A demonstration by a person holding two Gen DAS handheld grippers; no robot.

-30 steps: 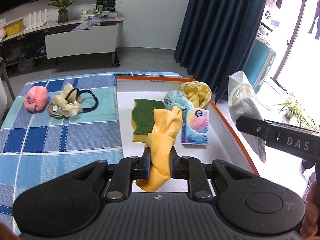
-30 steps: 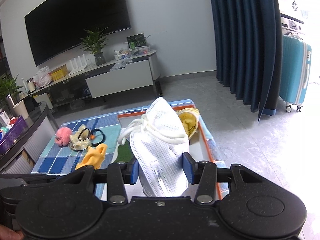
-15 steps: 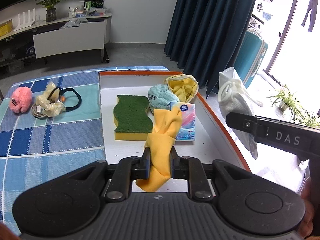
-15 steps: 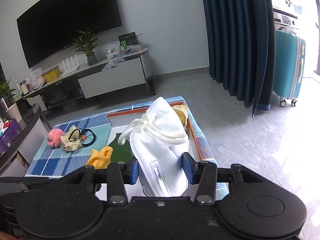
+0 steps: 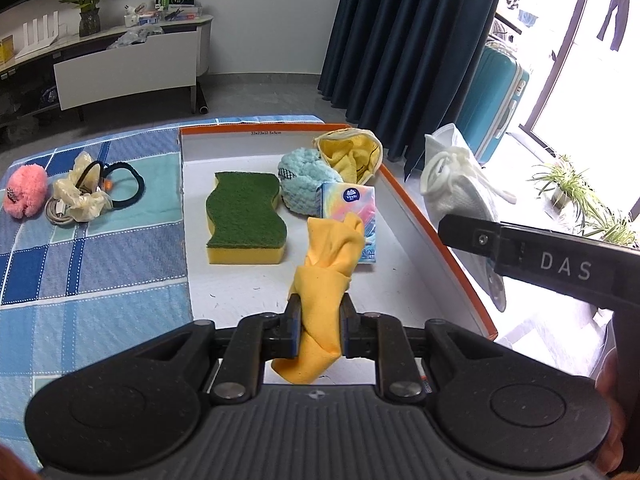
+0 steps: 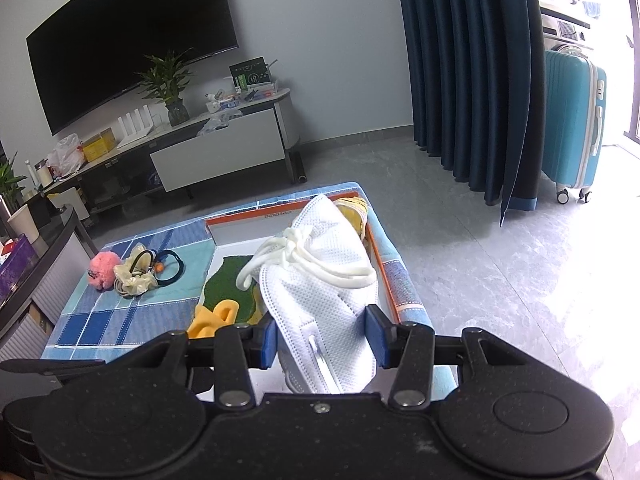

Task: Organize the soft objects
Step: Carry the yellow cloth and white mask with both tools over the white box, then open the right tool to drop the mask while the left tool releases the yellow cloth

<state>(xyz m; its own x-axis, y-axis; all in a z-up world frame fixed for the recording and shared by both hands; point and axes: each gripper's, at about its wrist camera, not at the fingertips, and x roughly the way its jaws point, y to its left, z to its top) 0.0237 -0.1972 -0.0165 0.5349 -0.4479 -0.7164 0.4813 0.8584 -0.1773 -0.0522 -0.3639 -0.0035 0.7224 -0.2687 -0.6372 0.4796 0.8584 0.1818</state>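
Left gripper [image 5: 320, 322] is clamped tight on the yellow cloth [image 5: 326, 276], jaws pinching the bunched middle so the free end stands up ahead of the pads and a short tail droops under them. It hangs over the near end of the orange-rimmed tray [image 5: 452, 256], and that is the relation that counts: the bare white floor of the tray lies directly below and just ahead of the jaws, nearer than the green-topped sponge [image 5: 246, 216] to the left and the tissue pack [image 5: 352, 208] straight ahead. The cloth's long axis runs away from the camera, toward the tissue pack, so I judge a short drop would lay it lengthwise in that open strip.

Over on the right, the right gripper [image 6: 322, 336] has its jaws closed on the white face mask [image 6: 320, 280], the pads pressing the folded body from both sides, ear loops bundled on top. From the left wrist view the mask floats outside the tray's right rim, so the left hand is plainly the nearer one to a drop spot.

Waiting on the blue checked tablecloth [image 5: 88, 276], well left of the tray: a pink fluffy ball [image 5: 25, 196], a cream scrunchie [image 5: 82, 196] and a black hair tie [image 5: 126, 186].
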